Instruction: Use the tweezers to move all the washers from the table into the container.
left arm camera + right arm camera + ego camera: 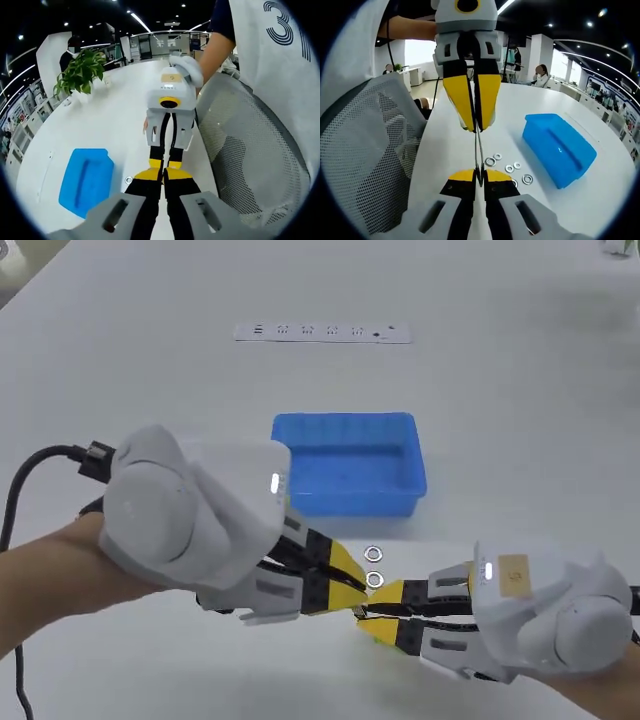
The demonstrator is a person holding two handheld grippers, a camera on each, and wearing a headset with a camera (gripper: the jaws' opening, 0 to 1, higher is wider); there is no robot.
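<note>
Operator: Washers (490, 161), position?
Legend: Loose cluster of small metal rings lying flat on the white table (520, 370), near the open blue container (348, 462). In the head view, two of them lie between the container and your jaw tips.
Operator: Tweezers (479, 147)?
Legend: Bridging your two grippers. Your right gripper (480, 176) has its yellow-tipped jaws pressed together on one end. Your left gripper (476, 125), facing it, pinches the other end the same way. In the head view the two meet tip to tip on your side of the container.
Operator: Surroundings?
Legend: White power strip (322, 332) beyond the container. Mesh chair (245, 150) beside the table, behind your right gripper. Potted plant (80, 72) on the far part of the table.
</note>
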